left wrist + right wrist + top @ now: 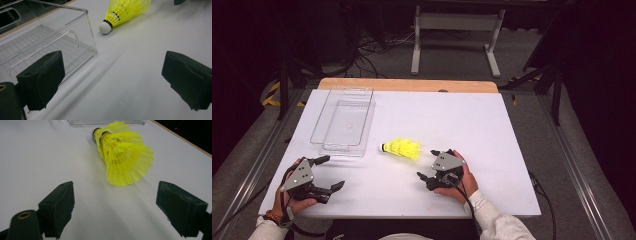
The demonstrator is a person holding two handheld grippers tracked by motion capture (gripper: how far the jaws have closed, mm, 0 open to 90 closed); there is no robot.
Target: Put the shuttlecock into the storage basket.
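Yellow plastic shuttlecocks (pixel 402 148), seemingly nested one in another, lie on their side on the white tabletop (pixel 492 125), white cork end pointing left. My right gripper (pixel 427 164) rests just right of them, open, with nothing between its jaws. In the right gripper view the skirt (pixel 127 157) faces the open gripper (pixel 115 205), a short way ahead. My left gripper (pixel 332 172) sits open near the front left, apart from the shuttlecocks. In the left gripper view the cork (pixel 105 27) lies ahead of the open gripper (pixel 112 77).
An empty clear plastic box (pixel 343 122) stands at the back left, its near corner (pixel 87 30) close to my left gripper. The table's wooden edge (pixel 407 85) runs along the back. Beyond it are a white frame (pixel 457 30) and floor cables.
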